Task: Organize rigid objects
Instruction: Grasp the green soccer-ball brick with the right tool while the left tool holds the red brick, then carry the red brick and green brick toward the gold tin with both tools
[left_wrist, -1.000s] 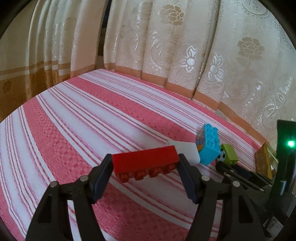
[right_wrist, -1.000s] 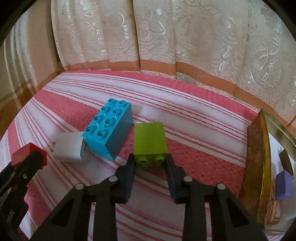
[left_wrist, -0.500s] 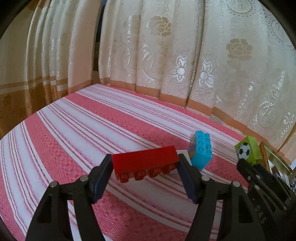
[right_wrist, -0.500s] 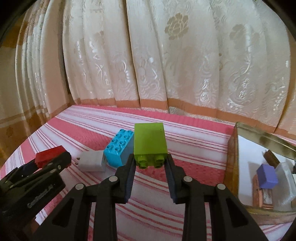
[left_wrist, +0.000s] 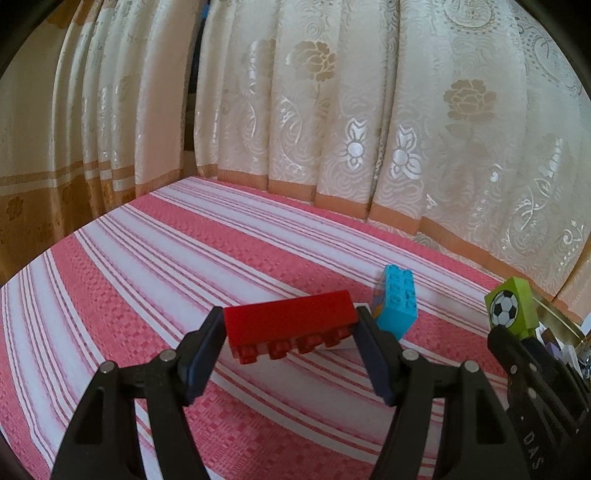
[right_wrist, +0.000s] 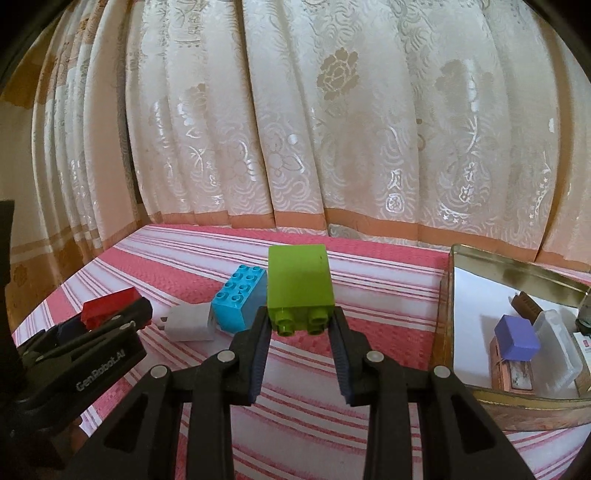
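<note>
- Fingers (left_wrist: 207, 350) of the left gripper (left_wrist: 290, 347) are clenched end to end on a long red building brick (left_wrist: 290, 321), studs facing down, held clear above the striped cloth.
- Fingers (right_wrist: 341, 350) of the right gripper (right_wrist: 300, 343) clamp a lime-green building brick (right_wrist: 299, 284) by its lower sides, two studs pointing toward the camera; in the left wrist view its side face shows a football print (left_wrist: 503, 309).
- Both bricks are lifted off the tabletop (left_wrist: 147, 258), which is covered in a pink-and-white striped cloth.
- Behind the red brick, a turquoise building brick (left_wrist: 398, 302) lies on the cloth, studs sideways, toward the tabletop's right half.
- A small white block (right_wrist: 190, 323) lies touching or just beside the turquoise brick, on its left in the right wrist view.
- At the tabletop's right edge sits an open metal tin (right_wrist: 517, 410) with a white floor.
- Inside the tin lie a purple cube (right_wrist: 515, 339), a clear plastic box (right_wrist: 557, 350), a brown piece (right_wrist: 524, 305) and a copper-coloured block (right_wrist: 511, 373) under the cube.
- The green brick hangs just left of the tin's rim, over the cloth.
- Cream floral curtains (right_wrist: 332, 129) with an orange hem hang along the tabletop's far edge and left edge.
</note>
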